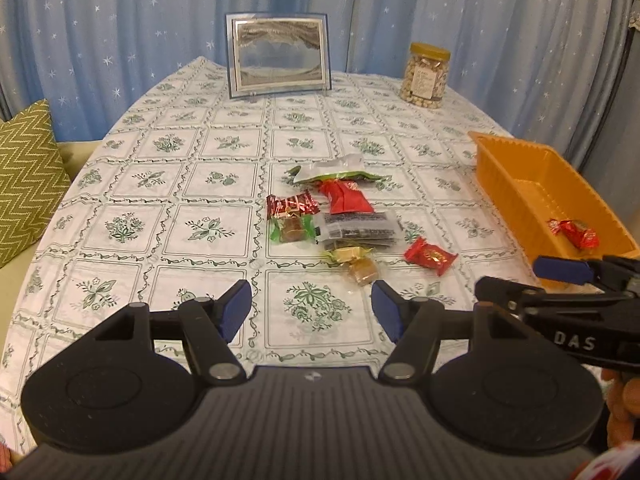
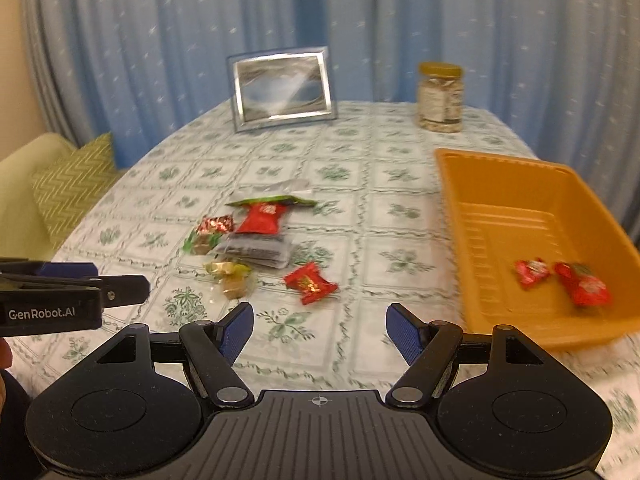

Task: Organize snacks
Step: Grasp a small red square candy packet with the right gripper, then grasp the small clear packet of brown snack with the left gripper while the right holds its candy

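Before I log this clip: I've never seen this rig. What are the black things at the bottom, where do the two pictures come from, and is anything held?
Each picture comes from a camera on a hand-held gripper, looking along its two blue-padded fingers. One shows the left gripper, the other the right gripper; both are open and hold nothing. On the table lies a pile of snacks, with a red candy nearer the orange tray, which already holds two red candies. A picture frame and a jar stand at the back.
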The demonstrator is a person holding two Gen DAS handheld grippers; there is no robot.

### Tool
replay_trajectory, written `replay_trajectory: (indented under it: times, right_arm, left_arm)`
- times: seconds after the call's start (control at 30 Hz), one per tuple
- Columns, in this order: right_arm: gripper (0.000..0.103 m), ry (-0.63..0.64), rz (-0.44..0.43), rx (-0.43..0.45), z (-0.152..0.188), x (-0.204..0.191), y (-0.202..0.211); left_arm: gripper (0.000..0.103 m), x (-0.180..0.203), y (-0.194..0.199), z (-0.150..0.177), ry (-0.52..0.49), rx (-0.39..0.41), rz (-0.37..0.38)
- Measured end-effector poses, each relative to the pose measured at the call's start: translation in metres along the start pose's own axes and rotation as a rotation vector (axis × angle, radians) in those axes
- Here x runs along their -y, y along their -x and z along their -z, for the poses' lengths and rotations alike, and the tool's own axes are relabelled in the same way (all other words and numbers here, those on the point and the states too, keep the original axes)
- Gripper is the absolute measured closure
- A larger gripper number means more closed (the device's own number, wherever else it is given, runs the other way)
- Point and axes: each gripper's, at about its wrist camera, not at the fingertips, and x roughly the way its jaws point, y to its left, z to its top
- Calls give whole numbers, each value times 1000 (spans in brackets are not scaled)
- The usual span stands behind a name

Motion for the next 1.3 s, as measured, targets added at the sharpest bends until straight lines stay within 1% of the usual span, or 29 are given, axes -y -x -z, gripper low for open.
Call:
replay_trajectory:
  times: [0.13, 0.17, 0.2, 0.27, 0.43, 0.53, 0.6, 0.77, 0.9, 1.0, 1.13, 1.3]
  right_arm:
    - [30, 21, -5, -11, -6, 4, -30]
    - [31, 32, -9, -15, -8, 5, -37]
    - [37, 42, -15, -20, -9, 6, -44]
    - [42, 73, -17, -32, -11, 7, -58]
    - [51, 130, -17, -59, -13, 7, -83]
    - [60, 154, -27, -77, -13, 6, -92]
    - [73, 160, -33, -85, -12, 6, -94]
    - [75, 96, -5, -66, -10, 12, -82]
    - [75, 23, 8, -33, -10, 20, -61]
    - [75, 9, 26, 3, -11, 22, -44]
    - [75, 21, 40, 47, -13, 21, -27]
    - [75, 19, 46, 64, -12, 24, -20]
  left_arm:
    - [40, -3, -17, -2, 14, -8, 7]
    - [40, -4, -21, -2, 16, -11, 7]
    - [40, -5, -25, -3, 20, -13, 9]
    - [40, -6, -31, -3, 25, -17, 10]
    - [40, -7, -40, -1, 35, -24, 24]
    - [40, -7, -45, 2, 39, -32, 32]
    - [40, -7, -47, 3, 37, -35, 32]
    - [40, 1, -53, 6, 17, -36, 42]
    - [41, 12, -62, 8, -1, -28, 64]
    - [43, 20, -69, 9, -12, -23, 79]
    - [45, 34, -82, 8, -87, -5, 65]
    - [51, 43, -96, 7, -159, 18, 52]
